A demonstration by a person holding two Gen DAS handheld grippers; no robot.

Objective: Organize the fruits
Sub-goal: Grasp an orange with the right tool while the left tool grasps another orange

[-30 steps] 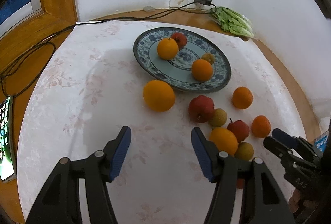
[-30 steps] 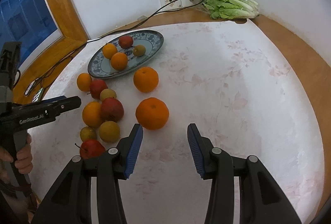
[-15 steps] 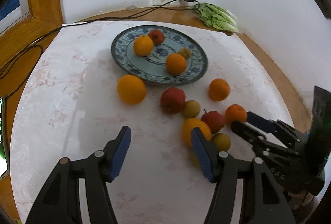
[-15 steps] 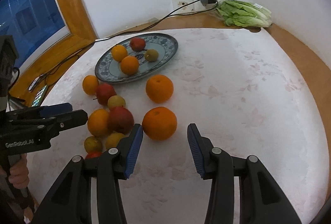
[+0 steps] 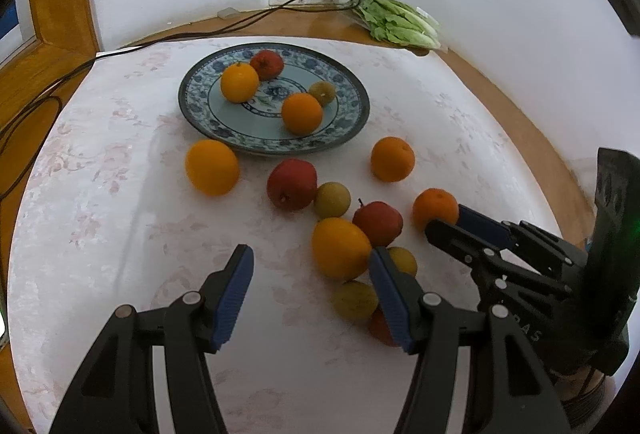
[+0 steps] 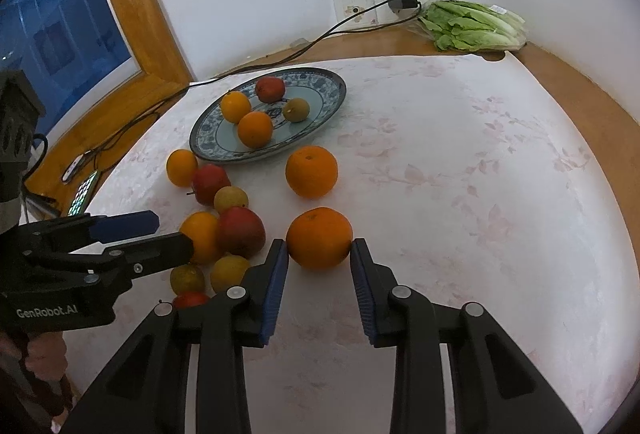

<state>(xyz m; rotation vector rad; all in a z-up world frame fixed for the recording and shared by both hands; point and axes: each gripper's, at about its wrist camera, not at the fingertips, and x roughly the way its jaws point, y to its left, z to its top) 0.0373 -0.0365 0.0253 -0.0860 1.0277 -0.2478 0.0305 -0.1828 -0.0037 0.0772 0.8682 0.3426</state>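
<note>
Soft, even indoor light, moderately bright; source not visible. White tablecloth (image 6: pixel 460 193) slightly washed out, pale sheen near centre. Fruit casts faint, diffuse shadows; plate (image 5: pixel 192 105) throws soft shadow on near-left side. Window (image 6: pixel 48 25) deep blue, dark outside. Strong fisheye distortion: table edge and wall bend into curves, black vignette fills corners. Focus sharp across middle; slight softness toward rims. Lettuce (image 6: pixel 472 25) clear, well lit. No motion blur.

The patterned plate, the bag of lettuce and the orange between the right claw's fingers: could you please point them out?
patterned plate (image 6: pixel 326 81), right wrist view, bare far rim.
bag of lettuce (image 6: pixel 472 25), right wrist view, middle of the leaves.
orange (image 6: pixel 319 242), right wrist view, centre of its peel.
</note>
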